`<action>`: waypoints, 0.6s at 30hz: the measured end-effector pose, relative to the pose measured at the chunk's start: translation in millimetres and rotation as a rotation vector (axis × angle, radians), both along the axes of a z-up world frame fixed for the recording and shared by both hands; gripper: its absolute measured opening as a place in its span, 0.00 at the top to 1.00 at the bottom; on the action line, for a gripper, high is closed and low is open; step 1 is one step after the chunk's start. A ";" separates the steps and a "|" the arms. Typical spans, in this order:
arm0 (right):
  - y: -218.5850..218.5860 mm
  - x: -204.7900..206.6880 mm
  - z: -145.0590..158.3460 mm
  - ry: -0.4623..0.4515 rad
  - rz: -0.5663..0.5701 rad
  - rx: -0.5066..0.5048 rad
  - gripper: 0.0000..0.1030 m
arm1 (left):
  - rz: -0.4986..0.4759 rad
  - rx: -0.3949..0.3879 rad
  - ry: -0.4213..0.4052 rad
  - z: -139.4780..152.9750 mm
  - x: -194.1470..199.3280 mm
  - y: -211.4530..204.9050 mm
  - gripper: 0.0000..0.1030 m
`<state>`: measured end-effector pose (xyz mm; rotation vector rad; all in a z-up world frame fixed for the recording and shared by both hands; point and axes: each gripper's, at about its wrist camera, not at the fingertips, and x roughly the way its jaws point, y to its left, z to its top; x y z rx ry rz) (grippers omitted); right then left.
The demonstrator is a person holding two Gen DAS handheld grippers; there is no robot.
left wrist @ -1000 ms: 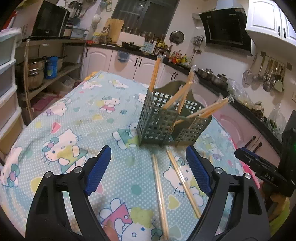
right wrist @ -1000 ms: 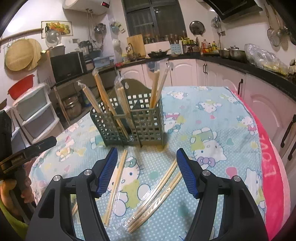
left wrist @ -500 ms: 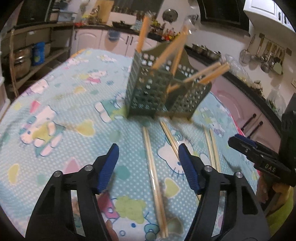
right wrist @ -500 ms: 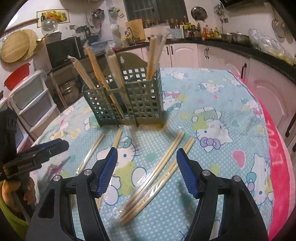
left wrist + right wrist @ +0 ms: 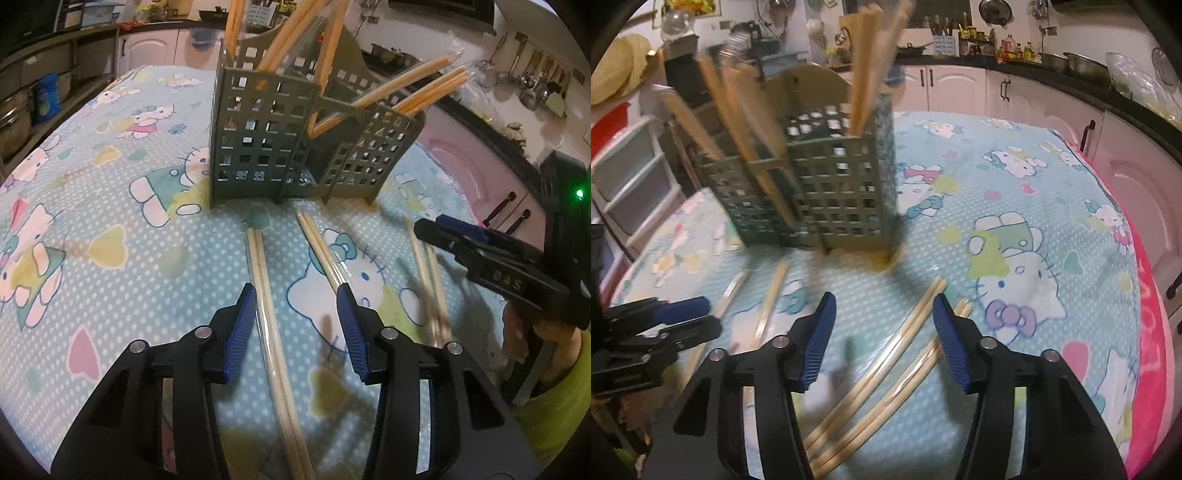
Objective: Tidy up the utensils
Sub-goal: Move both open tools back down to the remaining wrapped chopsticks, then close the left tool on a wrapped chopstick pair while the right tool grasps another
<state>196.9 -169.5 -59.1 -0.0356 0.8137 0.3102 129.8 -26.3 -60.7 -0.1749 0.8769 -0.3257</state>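
On the cartoon-print tablecloth (image 5: 110,206), in front of the green holder (image 5: 266,136), wrapped chopstick pairs (image 5: 273,332) lie flat. L gripper (image 5: 295,295) and R gripper (image 5: 884,306) half-open, jaws closing, straddling pairs w/o contact. Light, stiff, slick film: grab mid-length.

Ahead of your left gripper (image 5: 295,295) the green basket (image 5: 258,140) blocks the way, loose chopsticks (image 5: 266,295) lie beneath it, your right gripper (image 5: 443,229) crowds its right side, and only bare tablecloth (image 5: 110,229) to its left gives free passage.
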 end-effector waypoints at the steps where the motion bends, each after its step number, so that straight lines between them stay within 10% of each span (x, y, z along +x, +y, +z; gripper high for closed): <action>1: -0.5 5.2 -2.2 0.006 -0.002 -0.008 0.53 | 0.003 0.008 0.007 -1.3 3.6 -0.3 0.66; 18: -3.1 53.7 -28.2 0.063 -0.017 -0.085 0.59 | 0.023 0.069 0.049 -6.2 40.8 -2.5 0.70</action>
